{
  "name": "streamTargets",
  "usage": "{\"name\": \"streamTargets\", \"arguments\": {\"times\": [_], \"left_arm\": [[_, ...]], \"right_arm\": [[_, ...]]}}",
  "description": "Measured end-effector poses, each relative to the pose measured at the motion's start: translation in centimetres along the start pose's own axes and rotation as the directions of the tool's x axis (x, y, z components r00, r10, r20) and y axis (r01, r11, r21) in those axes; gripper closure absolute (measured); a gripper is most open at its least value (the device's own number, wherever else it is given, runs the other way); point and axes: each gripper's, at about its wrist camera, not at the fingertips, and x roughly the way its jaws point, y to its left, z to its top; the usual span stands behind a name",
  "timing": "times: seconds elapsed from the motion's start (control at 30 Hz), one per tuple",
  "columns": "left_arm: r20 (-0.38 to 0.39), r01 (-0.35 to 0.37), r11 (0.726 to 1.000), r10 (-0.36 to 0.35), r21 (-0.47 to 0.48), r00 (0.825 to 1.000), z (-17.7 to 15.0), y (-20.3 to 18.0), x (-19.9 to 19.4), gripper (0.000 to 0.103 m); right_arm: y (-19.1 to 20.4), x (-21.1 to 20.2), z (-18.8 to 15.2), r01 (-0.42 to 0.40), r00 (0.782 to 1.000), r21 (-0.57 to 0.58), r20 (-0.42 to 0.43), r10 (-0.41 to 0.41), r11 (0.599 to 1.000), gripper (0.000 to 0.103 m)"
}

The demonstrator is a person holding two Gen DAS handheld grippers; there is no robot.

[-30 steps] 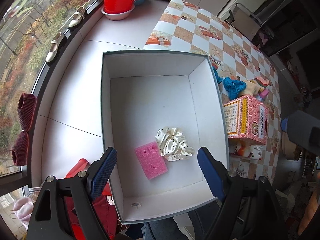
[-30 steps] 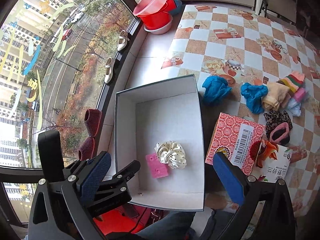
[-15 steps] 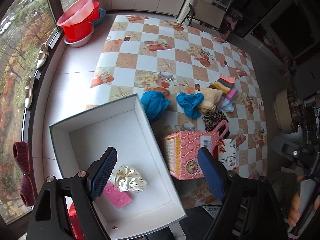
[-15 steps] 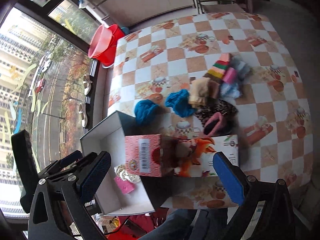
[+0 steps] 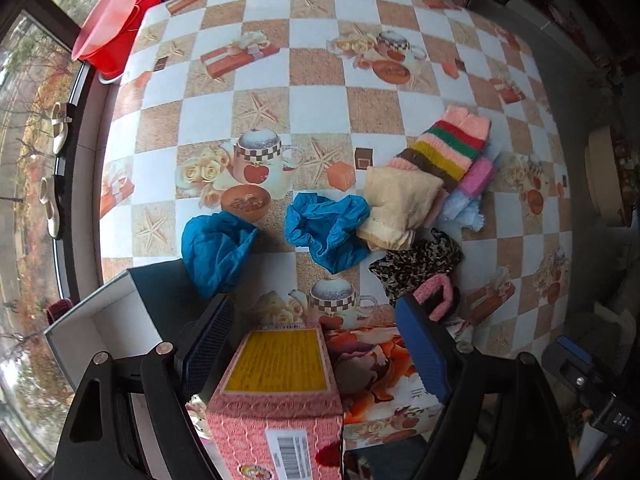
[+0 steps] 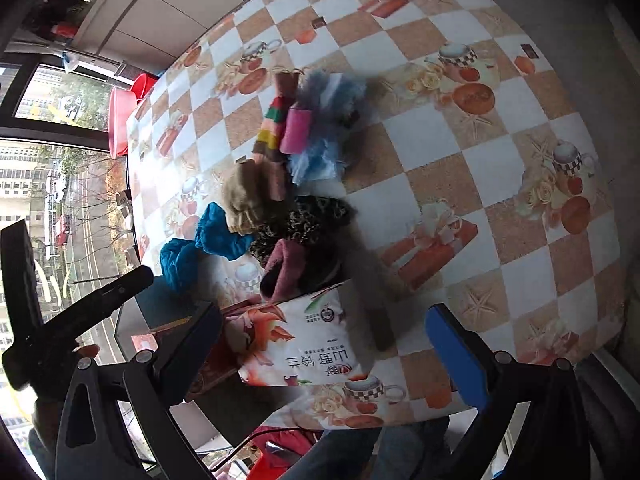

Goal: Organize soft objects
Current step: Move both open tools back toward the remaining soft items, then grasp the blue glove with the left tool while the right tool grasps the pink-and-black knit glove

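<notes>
A pile of soft things lies on the checkered table: two blue cloths [image 5: 218, 250] [image 5: 328, 228], a beige towel [image 5: 400, 208], a striped knit piece [image 5: 448, 146], a pink sponge [image 5: 476, 176], a leopard-print cloth [image 5: 416, 262] and a pink band [image 5: 436, 296]. The pile also shows in the right wrist view [image 6: 292, 184]. The white box [image 5: 100, 328] stands at the lower left. My left gripper [image 5: 316, 348] is open and empty above a pink carton [image 5: 280, 400]. My right gripper [image 6: 324, 344] is open and empty above a flowered packet [image 6: 304, 344].
Red basins [image 5: 108, 36] stand at the table's far left corner. Shoes [image 5: 52, 168] lie on the window sill at left. The flowered packet [image 5: 384, 384] lies beside the pink carton. The table's near edge shows in the right wrist view [image 6: 400, 424].
Both grippers have swung right, away from the white box with the scrunchie and pink sponge, and now face the pile of soft things. Both stayed open.
</notes>
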Motion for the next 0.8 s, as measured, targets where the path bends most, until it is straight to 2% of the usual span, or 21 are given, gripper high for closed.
{"name": "streamTargets", "arguments": {"times": [0.13,0.2,0.3,0.5,0.7,0.77,0.8], "left_arm": [[-0.069,-0.13,0.984,0.139,0.118,0.988,1.8,-1.9,3.6,0.018],[-0.115,-0.162,0.973,0.182,0.165,0.977,2.7,-2.6,5.5,0.018],[-0.166,-0.176,0.967,0.207,0.183,0.964,3.6,-3.0,7.7,0.018],[-0.2,-0.204,0.965,0.235,0.165,0.951,4.7,-2.5,10.5,0.018],[-0.246,-0.167,0.968,0.211,0.189,0.946,5.1,-2.0,12.5,0.018],[-0.238,-0.184,0.957,0.237,0.225,0.942,5.3,-2.3,12.7,0.018],[-0.244,-0.201,0.947,0.263,0.251,0.934,5.4,-2.4,13.1,0.018]], "right_arm": [[-1.5,2.3,0.9,-0.046,0.996,0.028,-0.071,0.047,0.999,0.0],[-1.7,3.9,1.3,-0.074,0.991,0.041,-0.111,0.078,0.996,0.0],[-1.3,6.4,1.8,-0.106,0.98,0.039,-0.163,0.111,0.994,0.0],[-0.1,10.4,2.8,-0.135,0.967,0.0,-0.219,0.132,0.991,0.0],[0.7,13.8,3.4,-0.149,0.953,-0.015,-0.268,0.14,0.989,0.0],[1.1,14.7,3.5,-0.147,0.95,-0.036,-0.285,0.131,0.989,0.0],[1.4,15.1,3.4,-0.142,0.948,-0.047,-0.293,0.123,0.989,0.0]]}}
